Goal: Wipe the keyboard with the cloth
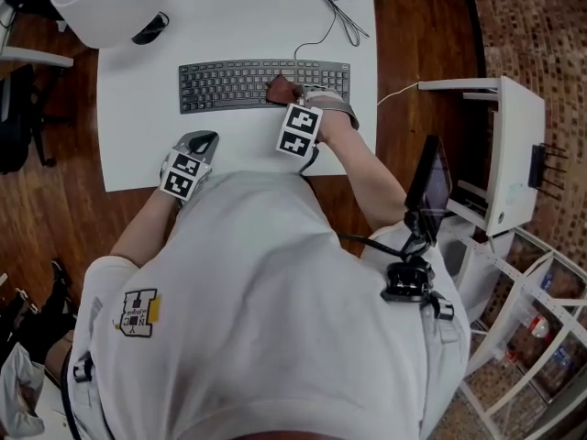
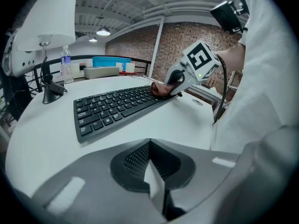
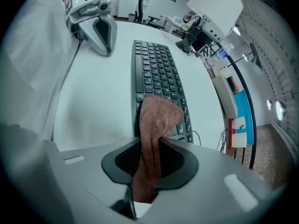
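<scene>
A white table (image 1: 138,154) stands on a wooden floor (image 1: 417,35). At its far left corner sits a white dome (image 1: 110,3) over a black base (image 1: 151,28). A black cable (image 1: 341,16) lies looped near the far edge. A white cable (image 1: 396,93) runs between the table's right edge and a white cabinet (image 1: 515,145). A white rack (image 1: 525,290) stands nearer. Beyond the table are a bottle (image 2: 67,63), a blue bin (image 2: 111,60), a brick wall (image 2: 187,43) and a ceiling lamp (image 2: 103,31).

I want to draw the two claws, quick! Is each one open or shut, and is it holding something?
Left gripper: closed, holding nothing.
Right gripper: closed on the brown cloth, at the keyboard.
</scene>
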The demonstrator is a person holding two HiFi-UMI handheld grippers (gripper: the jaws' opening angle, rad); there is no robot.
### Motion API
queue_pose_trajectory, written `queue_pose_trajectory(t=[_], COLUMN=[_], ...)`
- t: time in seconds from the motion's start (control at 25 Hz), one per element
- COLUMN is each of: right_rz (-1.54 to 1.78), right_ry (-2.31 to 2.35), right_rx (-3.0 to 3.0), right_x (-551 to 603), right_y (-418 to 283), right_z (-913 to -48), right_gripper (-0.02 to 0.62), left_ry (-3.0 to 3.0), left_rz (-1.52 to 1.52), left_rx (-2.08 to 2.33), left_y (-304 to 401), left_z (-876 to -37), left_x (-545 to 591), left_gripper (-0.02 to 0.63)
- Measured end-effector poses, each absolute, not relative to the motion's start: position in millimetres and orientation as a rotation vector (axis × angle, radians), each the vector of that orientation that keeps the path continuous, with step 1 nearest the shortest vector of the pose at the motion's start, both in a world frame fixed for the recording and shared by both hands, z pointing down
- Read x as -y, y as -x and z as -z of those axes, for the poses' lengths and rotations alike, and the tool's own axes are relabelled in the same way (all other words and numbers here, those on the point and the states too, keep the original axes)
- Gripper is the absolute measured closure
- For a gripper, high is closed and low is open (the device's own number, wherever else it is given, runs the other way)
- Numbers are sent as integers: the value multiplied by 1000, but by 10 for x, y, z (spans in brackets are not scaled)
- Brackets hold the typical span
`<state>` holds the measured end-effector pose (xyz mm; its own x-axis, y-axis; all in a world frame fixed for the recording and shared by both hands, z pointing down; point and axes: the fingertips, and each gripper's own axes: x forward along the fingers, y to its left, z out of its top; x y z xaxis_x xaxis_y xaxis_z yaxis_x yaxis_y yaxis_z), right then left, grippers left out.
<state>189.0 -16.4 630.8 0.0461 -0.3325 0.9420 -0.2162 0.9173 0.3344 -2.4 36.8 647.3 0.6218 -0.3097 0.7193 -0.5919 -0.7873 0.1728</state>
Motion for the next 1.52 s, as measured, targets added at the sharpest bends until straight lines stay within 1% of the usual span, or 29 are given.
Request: queue_pose_trajectory(t=[0.2, 0.32, 0.6, 0.8, 1.04, 1.36, 1.52], right_rz=[74, 65, 108, 149, 118, 97, 51], right_ry=[-406, -395, -503, -462, -419, -349, -355], right_rx=[1549, 1557, 1596, 1568, 1574, 1577, 1572], right_x=[-138, -116, 784, 1160, 833, 12, -100], right_y=[-1838, -1833, -1770, -1595, -1529, -1454, -1465], right_z=[-6341, -6329, -6057, -6188, -6252, -6441, -6376], right_gripper=[514, 514, 514, 514, 514, 514, 514], left_ry=[-2457, -2463, -2462, -2459, -2464, -2464, -2463], left_rz=[-990, -995, -992, -995, -995, -958, -950], left_rx=[715, 723, 749, 762, 739, 701, 649], left_y=[4, -5, -33, -31, -4, -29, -46], left_z=[-6440, -6411, -6446, -6436, -6428, -6508, -6441], left_x=[-371, -367, -360, -360, -331, -385, -504], left_gripper=[606, 606, 606, 606, 606, 606, 606])
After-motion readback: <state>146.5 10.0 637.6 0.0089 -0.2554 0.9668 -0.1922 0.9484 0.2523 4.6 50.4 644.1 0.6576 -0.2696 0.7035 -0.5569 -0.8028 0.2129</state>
